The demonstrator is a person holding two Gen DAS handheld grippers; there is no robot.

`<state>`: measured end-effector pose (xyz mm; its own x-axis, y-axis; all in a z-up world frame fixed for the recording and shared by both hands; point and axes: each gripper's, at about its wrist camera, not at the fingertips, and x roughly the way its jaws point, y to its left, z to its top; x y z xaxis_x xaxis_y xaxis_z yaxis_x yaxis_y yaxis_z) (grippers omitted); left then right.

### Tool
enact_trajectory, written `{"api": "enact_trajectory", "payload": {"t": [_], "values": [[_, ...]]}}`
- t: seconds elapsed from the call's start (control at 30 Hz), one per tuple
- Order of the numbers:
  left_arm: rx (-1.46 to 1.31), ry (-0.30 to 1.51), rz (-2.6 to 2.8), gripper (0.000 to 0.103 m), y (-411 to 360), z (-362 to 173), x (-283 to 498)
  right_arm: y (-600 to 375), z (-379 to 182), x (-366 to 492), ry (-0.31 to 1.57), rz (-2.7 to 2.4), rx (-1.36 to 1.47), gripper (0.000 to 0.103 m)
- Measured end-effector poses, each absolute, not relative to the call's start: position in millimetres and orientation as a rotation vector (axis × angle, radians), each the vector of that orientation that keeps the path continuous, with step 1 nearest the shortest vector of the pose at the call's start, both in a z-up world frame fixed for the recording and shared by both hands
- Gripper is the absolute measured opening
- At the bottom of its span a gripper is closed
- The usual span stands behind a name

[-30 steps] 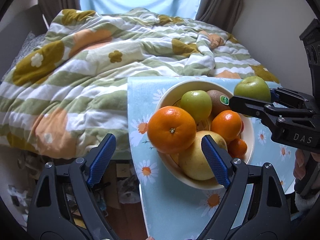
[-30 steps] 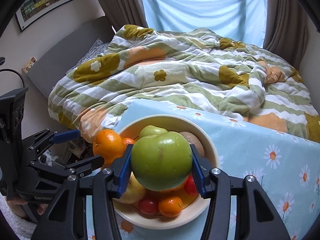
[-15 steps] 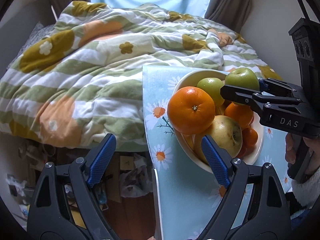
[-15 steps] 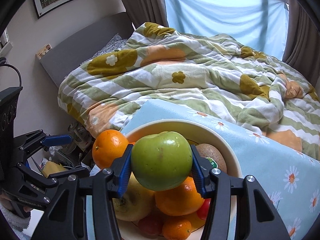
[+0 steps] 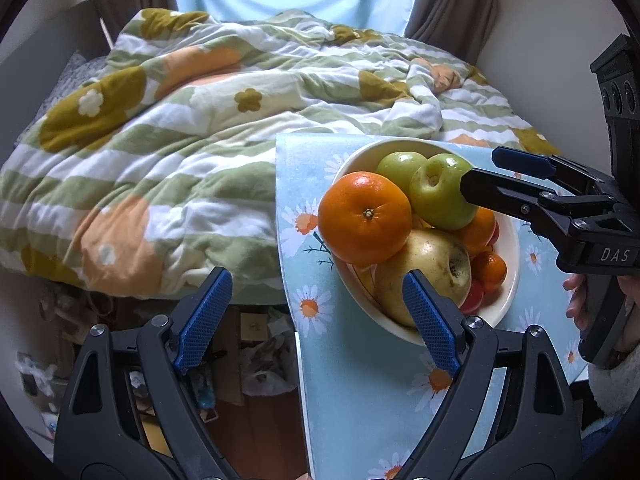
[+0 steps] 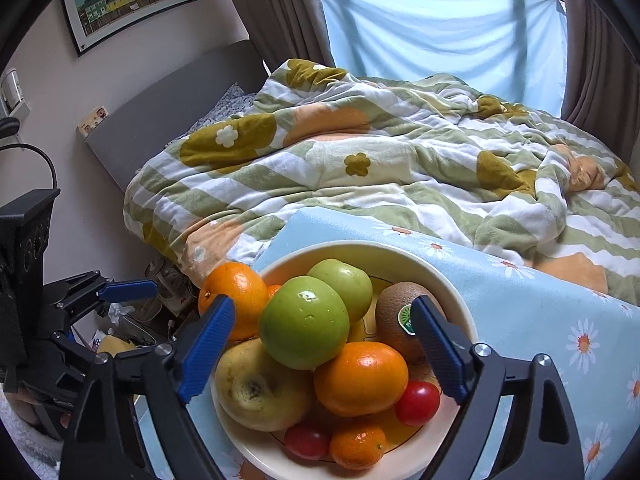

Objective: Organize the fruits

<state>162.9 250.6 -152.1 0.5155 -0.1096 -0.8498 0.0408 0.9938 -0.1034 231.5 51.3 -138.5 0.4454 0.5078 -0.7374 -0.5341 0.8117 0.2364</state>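
Now right gripper (image 6: 322, 354) jaws just opening, pads clear of green apple (image 6: 304, 322) resting atop fruit pile in bowl (image 6: 452, 280). Left gripper (image 5: 316, 320) wide apart, empty, at bowl's 7 o'clock.

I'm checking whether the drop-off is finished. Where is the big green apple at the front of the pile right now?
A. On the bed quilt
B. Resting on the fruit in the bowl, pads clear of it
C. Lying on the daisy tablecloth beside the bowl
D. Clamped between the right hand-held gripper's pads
B: the green apple sits on the pile in the bowl, and the right hand-held gripper has just opened, its pads clear on both sides.
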Motion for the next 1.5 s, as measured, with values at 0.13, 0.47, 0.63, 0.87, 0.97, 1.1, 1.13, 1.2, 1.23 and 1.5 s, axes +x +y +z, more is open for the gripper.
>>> {"api": "enact_trajectory", "payload": {"t": [0.13, 0.47, 0.63, 0.87, 0.97, 1.1, 1.13, 1.2, 1.23, 1.5], "values": [[-0.062, 1.005, -0.057, 0.094, 236, -135, 153, 36, -122, 220, 0.881, 0.639, -0.028, 0.088], [-0.079, 0.934, -0.011, 0.103, 175, -73, 118, -44, -53, 171, 0.807, 0.523, -0.035, 0.103], [-0.069, 0.903, -0.017, 0.103, 139, -49, 98, -94, -28, 143, 0.813, 0.392, -0.025, 0.103], [-0.013, 0.853, 0.008, 0.103, 93, -28, 69, -148, -19, 106, 0.848, 0.212, -0.010, 0.103], [-0.014, 0.840, 0.000, 0.103, 79, -24, 58, -162, -19, 94, 0.852, 0.173, -0.022, 0.103], [-0.008, 0.823, 0.000, 0.103, 67, -20, 48, -173, -19, 81, 0.849, 0.142, -0.030, 0.103], [-0.007, 0.816, -0.002, 0.103, 64, -19, 46, -175, -19, 79, 0.848, 0.139, -0.029, 0.103], [-0.010, 0.802, -0.003, 0.103, 61, -16, 42, -178, -19, 74, 0.844, 0.134, -0.028, 0.103], [-0.010, 0.795, -0.005, 0.103, 60, -15, 40, -179, -18, 73, 0.840, 0.127, -0.032, 0.103], [0.005, 0.765, -0.003, 0.103, 54, -7, 36, -184, -15, 67, 0.823, 0.107, -0.023, 0.103]]}}
